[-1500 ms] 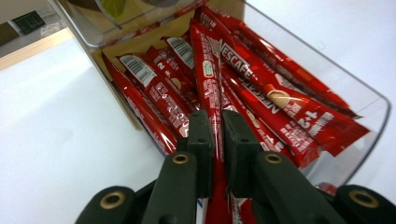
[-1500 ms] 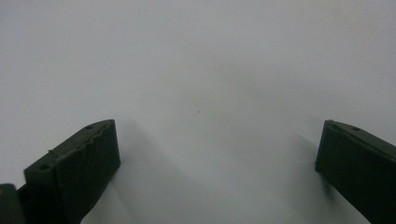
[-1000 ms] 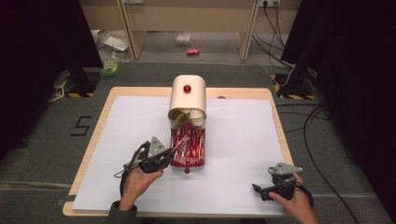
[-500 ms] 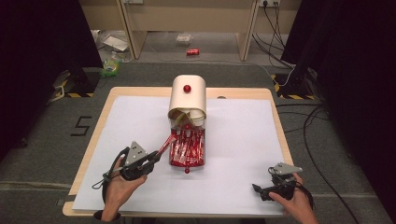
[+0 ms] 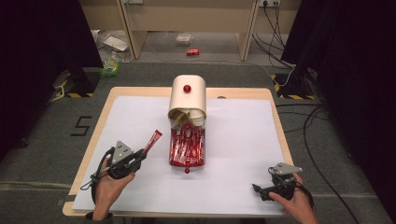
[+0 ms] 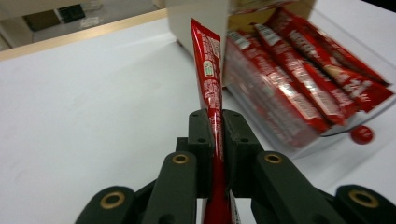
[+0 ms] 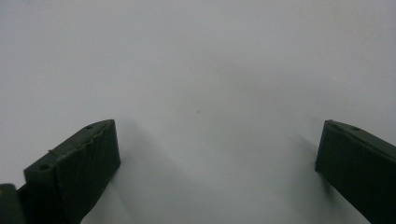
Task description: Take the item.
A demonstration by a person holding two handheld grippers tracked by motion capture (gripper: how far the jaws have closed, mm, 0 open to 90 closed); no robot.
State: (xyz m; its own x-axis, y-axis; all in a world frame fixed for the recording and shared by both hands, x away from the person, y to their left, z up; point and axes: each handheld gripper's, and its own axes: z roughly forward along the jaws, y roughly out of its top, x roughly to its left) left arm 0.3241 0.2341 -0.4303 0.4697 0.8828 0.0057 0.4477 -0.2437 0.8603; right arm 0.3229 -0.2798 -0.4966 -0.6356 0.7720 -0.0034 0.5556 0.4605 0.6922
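A cream dispenser (image 5: 187,100) with a red knob stands at the table's middle back. Its clear drawer (image 5: 187,148) is pulled out toward me and holds several red stick packets (image 6: 299,74). My left gripper (image 5: 140,156) sits left of the drawer, shut on one red stick packet (image 5: 152,141) that points up and away from its jaws; the same red stick packet (image 6: 208,79) rises between the jaws in the left gripper view. My right gripper (image 5: 259,190) rests low at the front right, open, with its fingers (image 7: 74,163) spread over bare white surface.
A white sheet (image 5: 243,140) covers the wooden table (image 5: 275,112). Cables and striped floor markers lie on the floor at both sides. A red can (image 5: 192,52) lies on the floor beyond the table, near a wooden bench.
My left gripper has drawn back from the drawer to the left and front, carrying one red stick packet out with it. The right gripper has stayed put.
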